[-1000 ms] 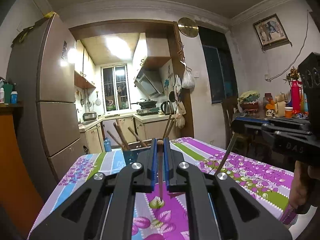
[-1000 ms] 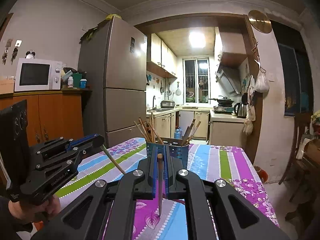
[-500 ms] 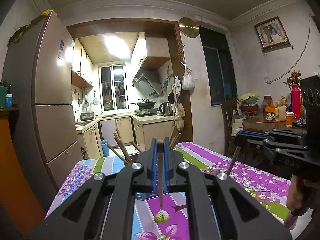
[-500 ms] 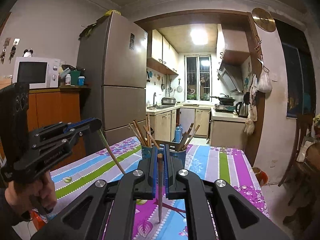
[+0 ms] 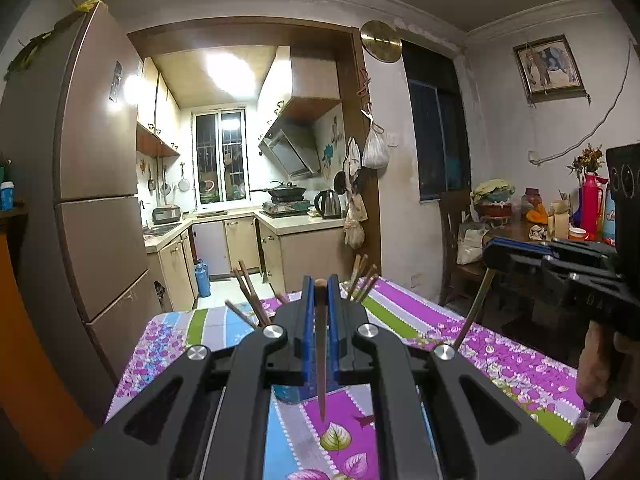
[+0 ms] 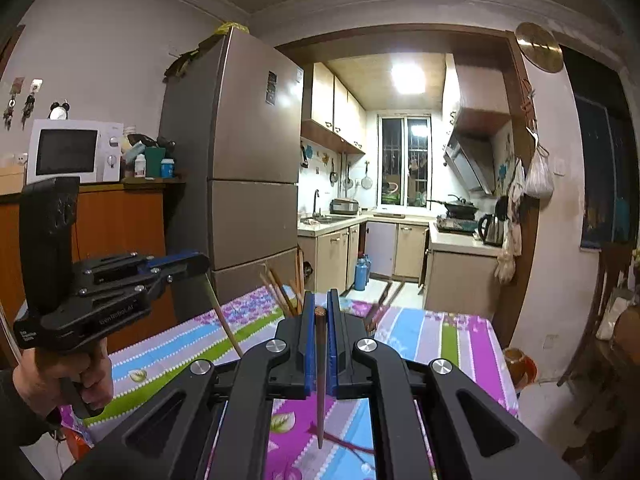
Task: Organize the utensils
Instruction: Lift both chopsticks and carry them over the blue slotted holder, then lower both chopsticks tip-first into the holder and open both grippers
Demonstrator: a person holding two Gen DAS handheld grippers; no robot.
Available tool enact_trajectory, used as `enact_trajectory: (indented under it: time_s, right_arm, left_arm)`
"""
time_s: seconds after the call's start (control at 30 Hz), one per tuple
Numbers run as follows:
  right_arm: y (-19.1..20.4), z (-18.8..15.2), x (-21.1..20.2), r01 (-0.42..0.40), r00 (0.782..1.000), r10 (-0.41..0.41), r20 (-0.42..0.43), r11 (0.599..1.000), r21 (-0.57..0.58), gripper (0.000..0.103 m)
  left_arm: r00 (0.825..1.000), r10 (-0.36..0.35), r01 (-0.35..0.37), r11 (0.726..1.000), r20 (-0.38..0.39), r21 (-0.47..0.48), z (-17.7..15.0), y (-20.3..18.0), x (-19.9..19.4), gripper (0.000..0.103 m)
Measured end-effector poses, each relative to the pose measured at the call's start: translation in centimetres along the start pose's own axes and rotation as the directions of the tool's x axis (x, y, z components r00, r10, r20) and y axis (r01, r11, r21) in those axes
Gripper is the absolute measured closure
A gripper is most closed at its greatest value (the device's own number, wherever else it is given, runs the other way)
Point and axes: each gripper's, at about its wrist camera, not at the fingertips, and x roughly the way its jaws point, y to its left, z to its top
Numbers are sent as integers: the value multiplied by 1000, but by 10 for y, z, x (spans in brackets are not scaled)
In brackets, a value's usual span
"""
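My left gripper (image 5: 319,285) is shut on a brown chopstick (image 5: 321,360) that points down toward the table. My right gripper (image 6: 319,312) is shut on another brown chopstick (image 6: 320,380), also tip down. The utensil holder is mostly hidden behind the fingers in both views; only several chopsticks (image 5: 250,296) standing in it show, also in the right wrist view (image 6: 280,292). The right gripper (image 5: 492,249) shows at the right of the left wrist view with its chopstick (image 5: 474,312). The left gripper (image 6: 202,261) shows at the left of the right wrist view.
A table with a floral striped cloth (image 5: 500,356) lies below both grippers. A tall fridge (image 6: 248,184) stands at its far left. An orange cabinet with a microwave (image 6: 68,152) is to the left. A chair (image 5: 456,248) and cluttered side table (image 5: 532,232) are at the right.
Both grippers have risen and tilted up with their chopsticks held. The holder has dropped lower in both views and is now mostly hidden behind the fingers.
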Motion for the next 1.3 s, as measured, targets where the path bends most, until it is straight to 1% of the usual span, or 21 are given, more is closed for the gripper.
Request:
enact_trajectory:
  time_s: [0.17,0.33,0.5,0.63,0.77,0.9,1.0,1.17,1.3]
  right_arm:
    - [-10,34,7,-12,1000,12,18,1000,4,96]
    - [-23,72,16,-15,999,15,44,1000,10,96]
    - [-38,110,27,-19,997,17,76,999,32,96]
    - [-50,137,39,-13,995,10,99,999,37,96]
    - [-62,158,61,-6,994,1,105,999,46,96]
    - [-65,161,90,-7,996,3,87,999,48,96]
    - [-65,155,113,-15,998,12,65,999,52,96]
    - [-66,135,149,-23,1000,22,12,998,64,96]
    - [-68,119,167,-22,999,23,-22,997,70,96]
  left_arm:
    - [1000,-5,5,1000,20,16,26,4,2,98]
    - [998,-6,5,1000,60,13,60,12,6,98]
    - [994,17,-20,1000,106,24,96,17,12,98]
    - [992,39,-43,999,123,30,113,23,23,98]
    - [990,60,-63,998,125,17,126,31,44,98]
    - [992,66,-67,998,109,0,125,37,67,98]
    - [994,64,-64,998,92,3,120,38,81,98]
    - [998,58,-57,998,40,-8,101,43,106,98]
    - [999,49,-49,999,7,-14,91,48,117,98]
